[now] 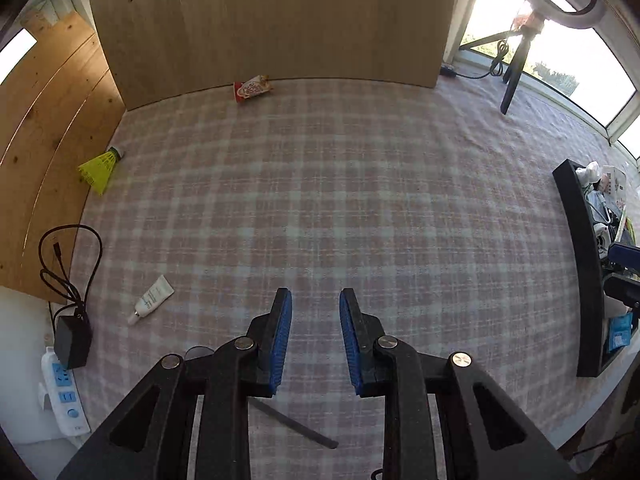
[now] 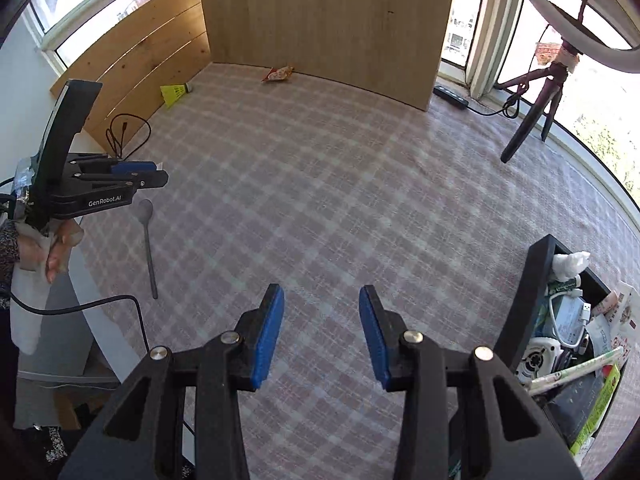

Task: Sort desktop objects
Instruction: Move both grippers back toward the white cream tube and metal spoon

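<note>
Both tools hang above the checked pink-and-white tablecloth (image 1: 320, 208) with nothing between their blue pads. The left gripper (image 1: 315, 308) has its jaws parted and empty; the right gripper (image 2: 321, 300) likewise stands released.

Under the left gripper lies a grey long-handled spoon (image 2: 148, 240), its bowl away from the person and its handle running back toward them, so its long axis is roughly in line with those fingers. A small white squeeze tube (image 1: 151, 299) lies just to that gripper's left, angled, cap toward the person. The left hand is plainly the nearer to both.

Farther off, a yellow shuttlecock (image 1: 100, 166) and a red-and-white snack packet (image 1: 252, 88) sit by the wooden boards.

The black rectangular tray (image 2: 520, 312), at the right, is already crowded with packets, cables and tissue.
</note>
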`<move>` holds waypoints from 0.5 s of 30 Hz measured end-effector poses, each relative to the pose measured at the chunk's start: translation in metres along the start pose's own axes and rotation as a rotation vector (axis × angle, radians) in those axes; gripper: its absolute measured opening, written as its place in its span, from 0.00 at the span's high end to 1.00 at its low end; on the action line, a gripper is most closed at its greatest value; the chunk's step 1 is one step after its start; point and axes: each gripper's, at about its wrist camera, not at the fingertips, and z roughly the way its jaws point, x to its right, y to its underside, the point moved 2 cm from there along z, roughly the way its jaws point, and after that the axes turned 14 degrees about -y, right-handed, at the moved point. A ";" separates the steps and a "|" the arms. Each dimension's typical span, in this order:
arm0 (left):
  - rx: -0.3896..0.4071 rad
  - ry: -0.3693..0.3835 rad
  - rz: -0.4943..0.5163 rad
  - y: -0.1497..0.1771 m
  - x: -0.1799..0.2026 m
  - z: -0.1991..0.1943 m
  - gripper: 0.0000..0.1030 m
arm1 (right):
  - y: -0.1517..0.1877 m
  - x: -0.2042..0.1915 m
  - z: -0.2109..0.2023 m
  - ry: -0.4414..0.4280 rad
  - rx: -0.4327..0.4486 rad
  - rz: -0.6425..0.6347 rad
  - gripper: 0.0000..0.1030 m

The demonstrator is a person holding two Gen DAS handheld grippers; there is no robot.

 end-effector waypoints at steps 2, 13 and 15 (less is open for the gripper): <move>-0.022 -0.023 0.007 0.009 -0.034 0.017 0.77 | -0.008 -0.031 0.023 -0.027 -0.026 -0.039 0.62; -0.121 -0.014 0.108 0.028 -0.113 0.094 0.73 | -0.029 -0.162 0.155 -0.105 -0.187 -0.156 0.62; -0.123 -0.006 0.138 0.028 -0.112 0.102 0.71 | -0.032 -0.171 0.175 -0.095 -0.210 -0.157 0.63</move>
